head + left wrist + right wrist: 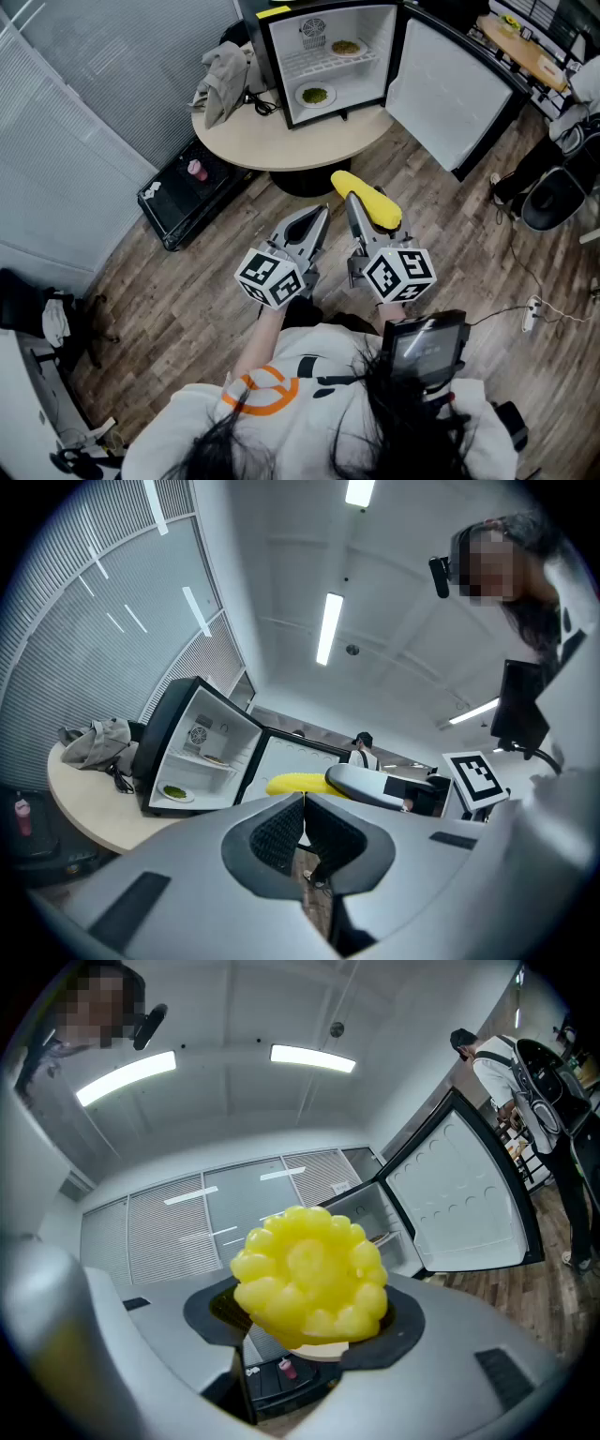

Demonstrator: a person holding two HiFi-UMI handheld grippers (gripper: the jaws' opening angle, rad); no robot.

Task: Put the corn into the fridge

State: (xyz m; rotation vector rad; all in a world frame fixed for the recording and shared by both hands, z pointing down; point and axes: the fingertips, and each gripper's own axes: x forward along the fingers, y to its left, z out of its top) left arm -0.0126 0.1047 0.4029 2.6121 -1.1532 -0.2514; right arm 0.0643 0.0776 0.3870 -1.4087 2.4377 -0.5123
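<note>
The person stands in front of a round surface (281,141) with a small fridge (375,80) on it. Its door (441,89) is swung wide open to the right.

The right tongs (354,202) are held level out in front, with their jaws spread wide and clamped on the corn (367,202). The cob's long axis runs along the jaws and out ahead of them. Its far end points toward the surface's edge and the fridge, and its near end sits back between the pads. In the right gripper view the corn (309,1283) shows end-on, as a round knob of kernels filling the gap. It is in the air above the wooden floor (187,281), short of the surface and well apart from the fridge.

The left tongs (319,214) are just beside the right ones, also level, with their jaws pressed together and nothing between them.

Inside the fridge, one plate (346,47) sits on the upper shelf and another plate (314,95) on the bottom. A crumpled grey cloth (223,80) lies on the surface to the left of the fridge. A black crate (183,197) sits on the floor below.
</note>
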